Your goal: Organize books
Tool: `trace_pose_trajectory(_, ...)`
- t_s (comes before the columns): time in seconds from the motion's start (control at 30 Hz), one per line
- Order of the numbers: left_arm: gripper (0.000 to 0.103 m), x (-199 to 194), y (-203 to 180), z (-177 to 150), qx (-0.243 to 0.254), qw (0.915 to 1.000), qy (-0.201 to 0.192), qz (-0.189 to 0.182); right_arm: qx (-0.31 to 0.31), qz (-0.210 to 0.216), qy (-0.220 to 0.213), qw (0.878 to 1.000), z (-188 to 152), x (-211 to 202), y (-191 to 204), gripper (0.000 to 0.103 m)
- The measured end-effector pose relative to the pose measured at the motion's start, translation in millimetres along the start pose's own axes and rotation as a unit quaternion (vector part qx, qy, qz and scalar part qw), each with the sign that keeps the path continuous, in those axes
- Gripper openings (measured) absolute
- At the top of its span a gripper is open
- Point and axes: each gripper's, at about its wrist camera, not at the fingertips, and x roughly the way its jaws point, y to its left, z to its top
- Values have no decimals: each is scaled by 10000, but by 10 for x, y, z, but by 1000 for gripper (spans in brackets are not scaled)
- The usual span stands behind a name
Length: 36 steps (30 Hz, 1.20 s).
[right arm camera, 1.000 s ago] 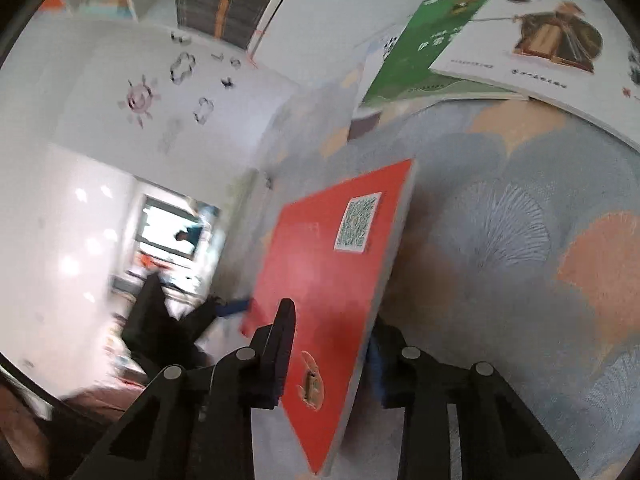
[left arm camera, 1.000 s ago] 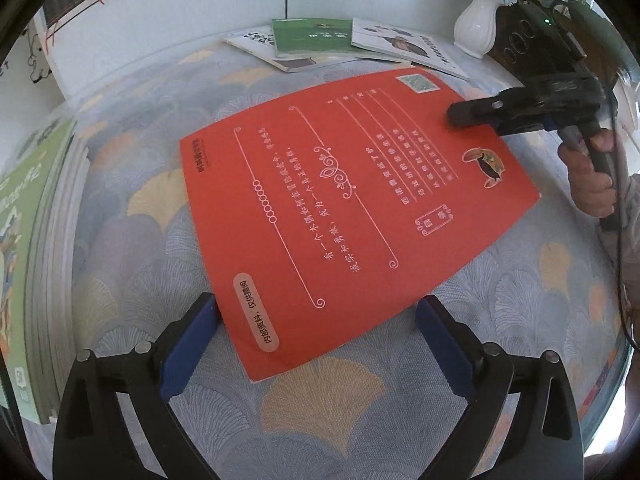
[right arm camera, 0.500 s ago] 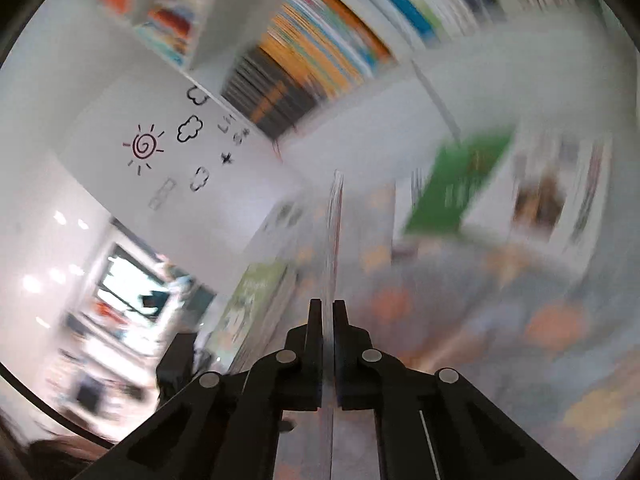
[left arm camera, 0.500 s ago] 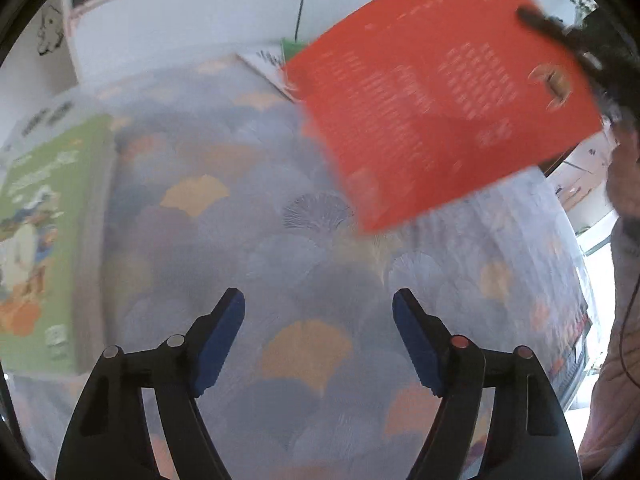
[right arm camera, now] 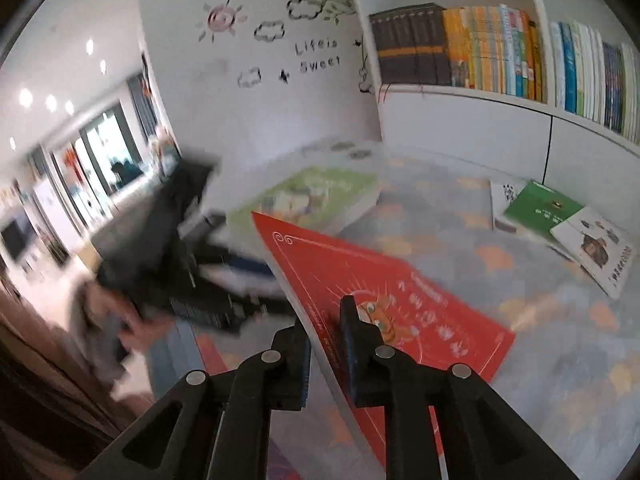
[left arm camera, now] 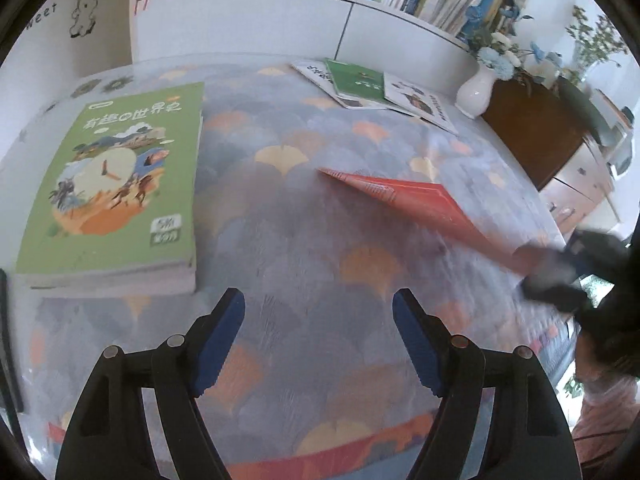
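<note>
A thin red book (right arm camera: 400,300) hangs tilted above the patterned tablecloth (left arm camera: 280,216), and my right gripper (right arm camera: 326,320) grips it by its near edge. Its jaws are opening slightly, the pads still on both covers. In the left wrist view the red book (left arm camera: 420,204) slants low at the right, held by the blurred right gripper (left arm camera: 560,276). My left gripper (left arm camera: 318,300) stands open over bare cloth, holding nothing. A thick green book (left arm camera: 116,180) tops a stack at the left.
Three thin books (left arm camera: 360,84) lie fanned at the table's far side, beside a white vase (left arm camera: 478,92) with blue flowers. A white bookshelf (right arm camera: 500,52) full of books runs behind. A dark wooden cabinet (left arm camera: 536,128) stands right of the table.
The right gripper lifted the red book off the table, swung it up, then brought it low at the right and turned it over. The left gripper drew back and its jaws narrowed.
</note>
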Motion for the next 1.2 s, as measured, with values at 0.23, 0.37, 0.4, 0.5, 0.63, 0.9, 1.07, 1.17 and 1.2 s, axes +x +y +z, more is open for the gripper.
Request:
trace_pose_trajectory(0.23,74,-132,44,-157,-161,9996,-199,101,-38,24,1053,9944,-436,346,297,36)
trace_pose_trajectory(0.37,74,-127,-59,-129,41,9998,-182,-62,689,401,1207,9895,-544,178,76,49)
trace_pose_trajectory(0.4,74,-72,-93,-116,89,9998,-126,-79,793,287,1135,9899,-558,100,-7,54)
trace_pose_trajectory(0.5,74,216,-186,-86,97,9989,264,-388,1343,104,1074,9851,-618,-57,-355,57)
trace_pose_trajectory(0.63,74,497,-229,-88,-59,9958,624,-666,2431,162,1253,9617,-770,-53,-837,57)
trace_pose_trajectory(0.9,71,686,-239,15,230,9942,700,-786,3030,765,1579,9367,-850,207,-1257,56)
trace_pose_trajectory(1.07,66,800,-163,220,239,9944,667,-788,3003,1160,1571,9336,-722,413,-1411,55)
trace_pose_trajectory(1.17,65,868,-91,337,191,9955,575,-728,3193,1285,1512,9267,-664,491,-1552,45)
trace_pose_trajectory(1.2,64,883,-63,374,143,9959,553,-702,3285,1264,1472,9244,-675,511,-1617,40)
